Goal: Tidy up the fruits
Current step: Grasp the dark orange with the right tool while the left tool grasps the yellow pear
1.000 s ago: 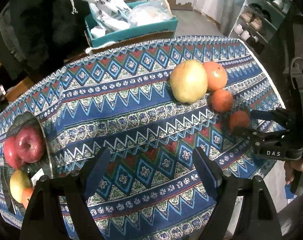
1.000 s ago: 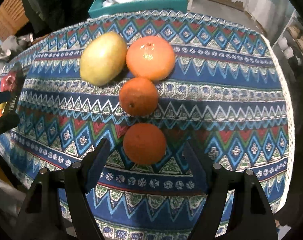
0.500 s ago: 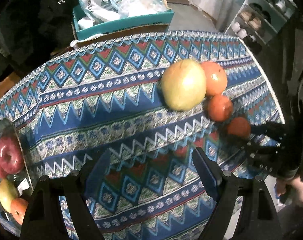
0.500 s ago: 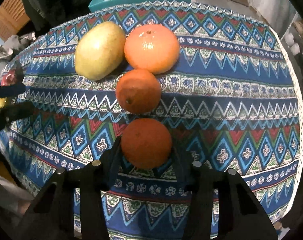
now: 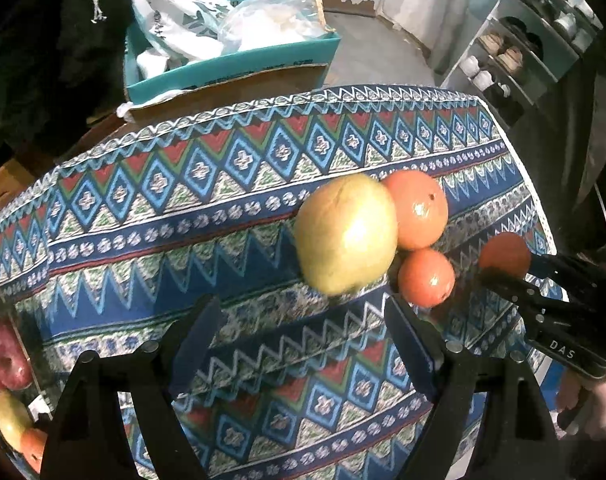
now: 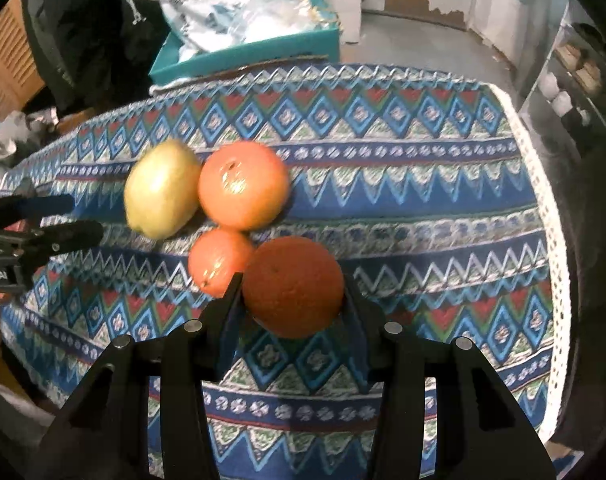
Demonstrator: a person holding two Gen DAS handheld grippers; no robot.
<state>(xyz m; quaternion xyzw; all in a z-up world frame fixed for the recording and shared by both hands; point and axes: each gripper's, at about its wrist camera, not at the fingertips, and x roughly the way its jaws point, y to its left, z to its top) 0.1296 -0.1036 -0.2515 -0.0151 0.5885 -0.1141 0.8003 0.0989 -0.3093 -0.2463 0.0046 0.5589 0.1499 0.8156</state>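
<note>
from the left wrist view, the left gripper (image 5: 299, 336) hangs over the patterned tablecloth (image 5: 223, 208) with its fingers spread wide and nothing between them. just beyond its tips lies a yellow-green pear (image 5: 345, 234), touching a large orange (image 5: 417, 210) behind it, with a smaller orange (image 5: 426, 278) just beside both. at the right edge the right gripper (image 5: 503, 266) is clamped on a dark orange (image 5: 505, 252), a hand (image 5: 591, 404) behind it. at the far left a red apple (image 5: 3, 356), a yellowish fruit (image 5: 11, 418) and an orange fruit (image 5: 35, 446) sit together in a dish. a teal box (image 5: 231, 66) with bags stands past the table.

from the right wrist view, the right gripper (image 6: 293, 292) has its fingers pressed on both sides of the dark orange (image 6: 293, 286), near the smaller orange (image 6: 219, 266). the pear (image 6: 163, 194) and large orange (image 6: 243, 184) touch farther off. the left gripper (image 6: 71, 216) enters from the left, open, its tips near the pear.
</note>
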